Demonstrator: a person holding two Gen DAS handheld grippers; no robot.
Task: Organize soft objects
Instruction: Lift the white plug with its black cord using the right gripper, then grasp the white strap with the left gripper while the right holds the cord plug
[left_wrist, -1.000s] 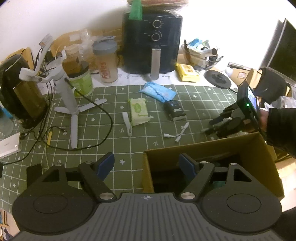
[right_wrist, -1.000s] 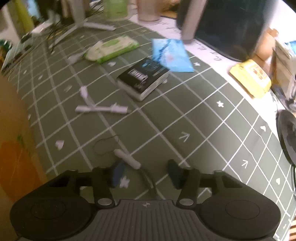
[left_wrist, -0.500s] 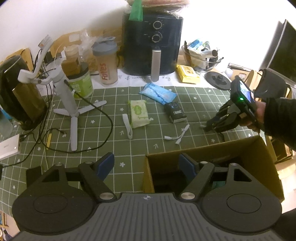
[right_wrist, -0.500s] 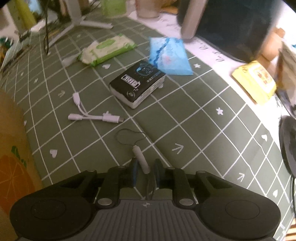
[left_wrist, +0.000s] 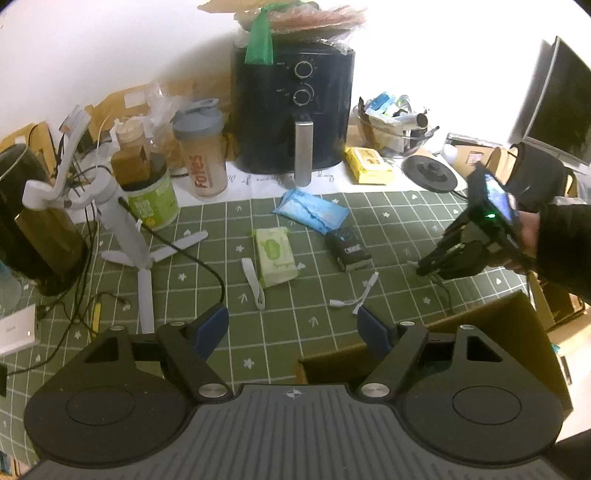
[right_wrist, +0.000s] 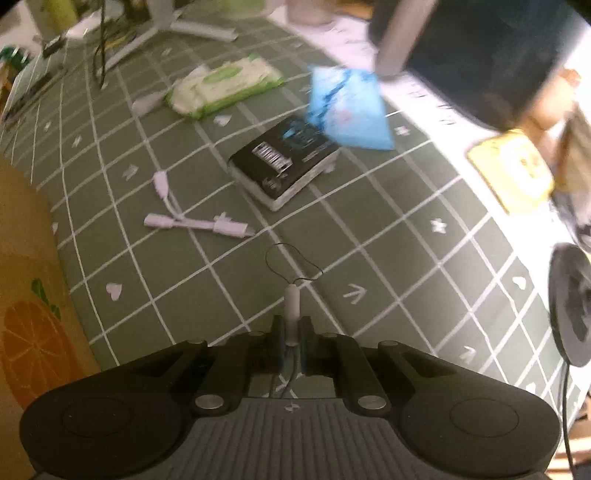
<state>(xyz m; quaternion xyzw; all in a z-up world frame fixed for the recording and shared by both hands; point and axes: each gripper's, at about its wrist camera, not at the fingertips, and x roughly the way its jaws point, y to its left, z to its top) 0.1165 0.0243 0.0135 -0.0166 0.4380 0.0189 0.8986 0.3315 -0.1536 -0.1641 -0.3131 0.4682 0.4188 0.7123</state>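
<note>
1. Gripping a small white tag with a thin black cord loop, the right gripper has its fingers pressed tight on the tag's near end, the loop sticking out ahead over the green checked mat.
2. Seen from the left wrist camera, that same right gripper is held low above the mat's right part, beside the cardboard box.
3. The left gripper hangs with its jaws spread wide and nothing between them — its right finger sits over the box's near corner.
4. The soft packs lie out on the mat: a green-and-white wipes pack near the middle, and a blue pack farther back whose corner lies against the black packet.
5. A white adapter cable lies between the black packet and the box; a white strap lies just beside the wipes pack.
6. Behind the mat stand a black air fryer, a shaker bottle and a yellow pack — all well apart from both grippers.
7. A white tripod stands on the mat's left side.
</note>
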